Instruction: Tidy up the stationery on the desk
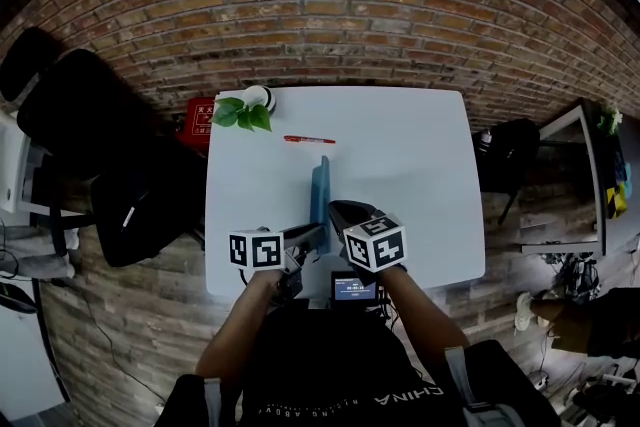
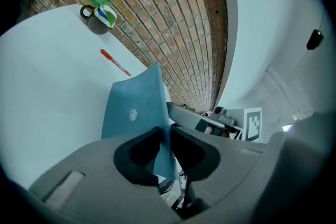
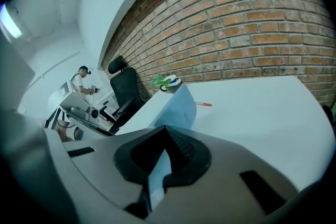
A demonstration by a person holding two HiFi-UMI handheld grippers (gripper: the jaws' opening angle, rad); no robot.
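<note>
Blue notebook [image 1: 320,190] stood on edge at near middle of desk [image 1: 400,165], its near end pinched by left gripper [image 2: 164,136] and right gripper [image 3: 165,136], both clamped on it. Judged light, thin, floppy: hold low, near spine. Farther off: red pen [image 1: 308,140], potted plant [image 1: 245,110].

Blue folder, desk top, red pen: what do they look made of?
The blue folder looks like a thin matte sheet, likely plastic or coated card: it stands on edge and curves without creasing. The desk top is smooth white with a faint sheen and no grain, so probably laminate. The red pen is probably plastic, but it is too small to be sure.
</note>
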